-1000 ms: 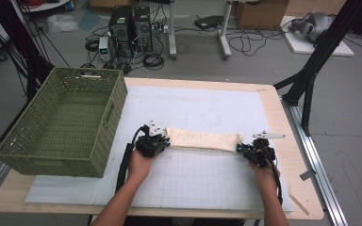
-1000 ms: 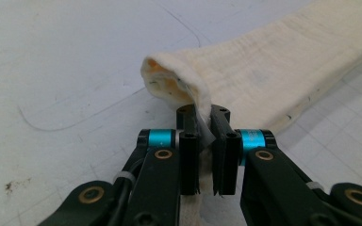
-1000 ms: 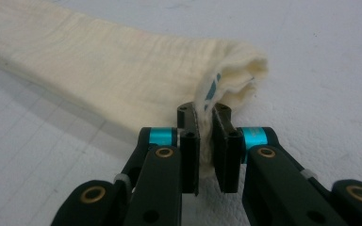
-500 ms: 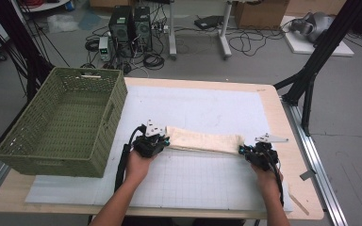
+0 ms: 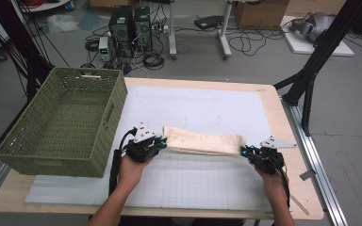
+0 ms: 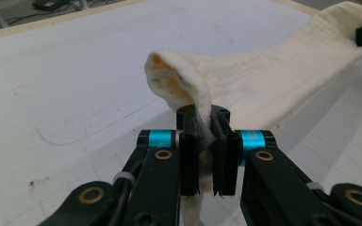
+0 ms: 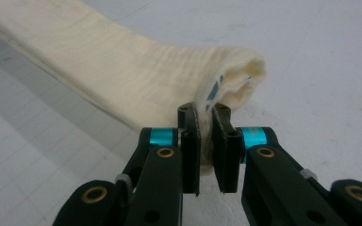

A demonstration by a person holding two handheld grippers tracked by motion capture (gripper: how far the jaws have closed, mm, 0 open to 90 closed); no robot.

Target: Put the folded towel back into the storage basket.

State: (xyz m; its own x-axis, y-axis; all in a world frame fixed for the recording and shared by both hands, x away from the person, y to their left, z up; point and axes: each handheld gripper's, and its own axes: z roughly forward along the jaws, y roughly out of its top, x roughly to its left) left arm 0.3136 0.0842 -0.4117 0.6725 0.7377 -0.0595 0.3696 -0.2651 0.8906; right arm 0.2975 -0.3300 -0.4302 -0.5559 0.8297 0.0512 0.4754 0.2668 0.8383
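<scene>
Both sets of jaws are clamped tight: left gripper (image 5: 161,143) pinches one end of the cream cloth (image 5: 202,140), right gripper (image 5: 246,151) the other. Cloth stretches between them over the white mat (image 5: 198,106) on the desk (image 5: 271,96), green basket (image 5: 66,117) alongside at left.

towel (image 5: 202,140): cream ribbed cloth, matt | basket (image 5: 61,120): green woven plastic | table (image 5: 273,101): wood

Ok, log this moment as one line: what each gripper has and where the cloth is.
left gripper: shut on cloth end | right gripper: shut on other end | cloth: folded, stretched between them over white mat | basket: left of cloth
</scene>
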